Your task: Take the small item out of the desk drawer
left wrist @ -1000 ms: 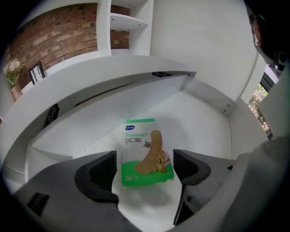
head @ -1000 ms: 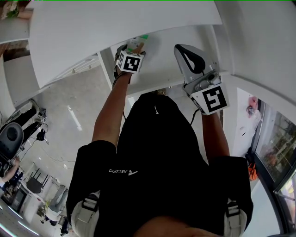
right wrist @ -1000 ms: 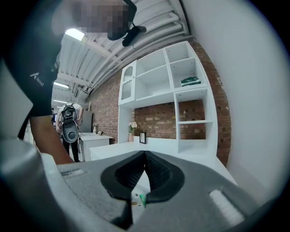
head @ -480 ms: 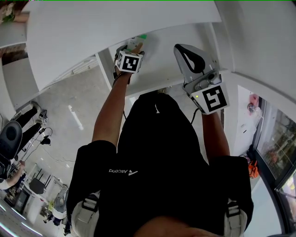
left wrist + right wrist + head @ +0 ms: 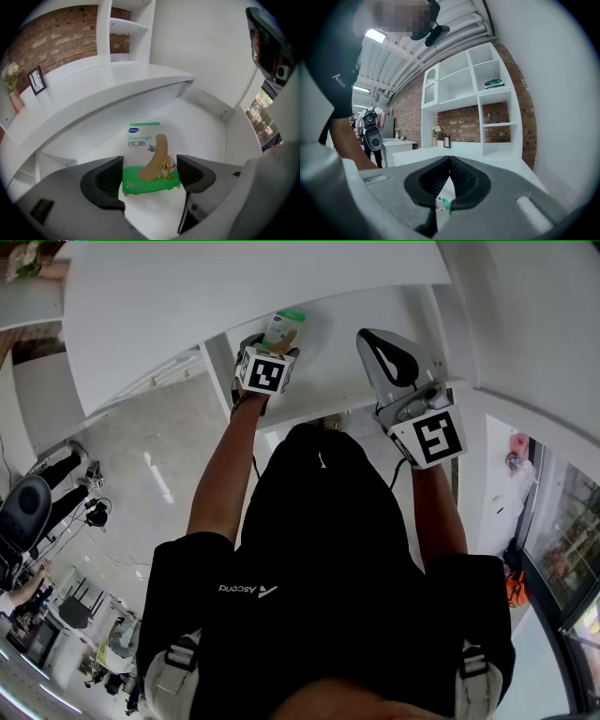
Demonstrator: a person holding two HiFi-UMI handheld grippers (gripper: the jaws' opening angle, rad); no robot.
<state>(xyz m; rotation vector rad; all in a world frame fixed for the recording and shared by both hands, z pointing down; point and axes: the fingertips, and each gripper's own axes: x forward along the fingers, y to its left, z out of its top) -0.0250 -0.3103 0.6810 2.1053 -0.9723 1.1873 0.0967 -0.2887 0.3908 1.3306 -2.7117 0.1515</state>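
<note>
A green-and-white bandage box (image 5: 149, 157) stands upright between the pads of my left gripper (image 5: 149, 165), over the white floor of the open desk drawer (image 5: 201, 117). The jaws have just been closing and now press on the box's two sides. In the head view the box (image 5: 284, 326) sticks out past the left gripper (image 5: 273, 345), just under the desk top (image 5: 234, 287). My right gripper (image 5: 372, 337) hovers to the right over the drawer (image 5: 328, 381), its jaws shut on nothing. The right gripper (image 5: 450, 160) points nearly level across the desk.
White shelves (image 5: 122, 26) stand against a brick wall behind the desk, with a picture frame (image 5: 37, 79) and a flower vase (image 5: 11, 77) on the desk top. A person with a backpack (image 5: 370, 123) stands far off. A black chair (image 5: 23, 512) stands on the floor at left.
The bandage box shows further out past the left gripper's cube than before, a little higher in the head view. The right gripper has hardly moved.
</note>
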